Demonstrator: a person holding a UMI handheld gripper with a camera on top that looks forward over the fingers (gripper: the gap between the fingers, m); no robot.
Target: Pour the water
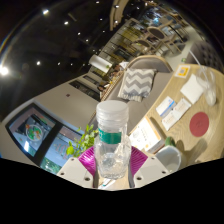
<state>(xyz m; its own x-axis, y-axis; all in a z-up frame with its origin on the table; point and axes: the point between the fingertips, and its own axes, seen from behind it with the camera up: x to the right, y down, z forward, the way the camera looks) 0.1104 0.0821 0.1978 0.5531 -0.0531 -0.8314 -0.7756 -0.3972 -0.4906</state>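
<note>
A clear plastic water bottle with a green cap band and white lid stands between my gripper's magenta pads. Both pads press against its sides, so the gripper is shut on the bottle. The whole view is tilted: the room leans, and the bottle is held up off the table. A red-rimmed round object lies on the light wooden table beyond and to the right of the bottle. I cannot make out a receiving cup for certain; a pale rounded object sits just right of the right finger.
White papers or boxes lie on the table beyond the bottle. A grey patterned cushion sits on a chair past the table. Green leaves show left of the bottle, and a picture frame lies further left.
</note>
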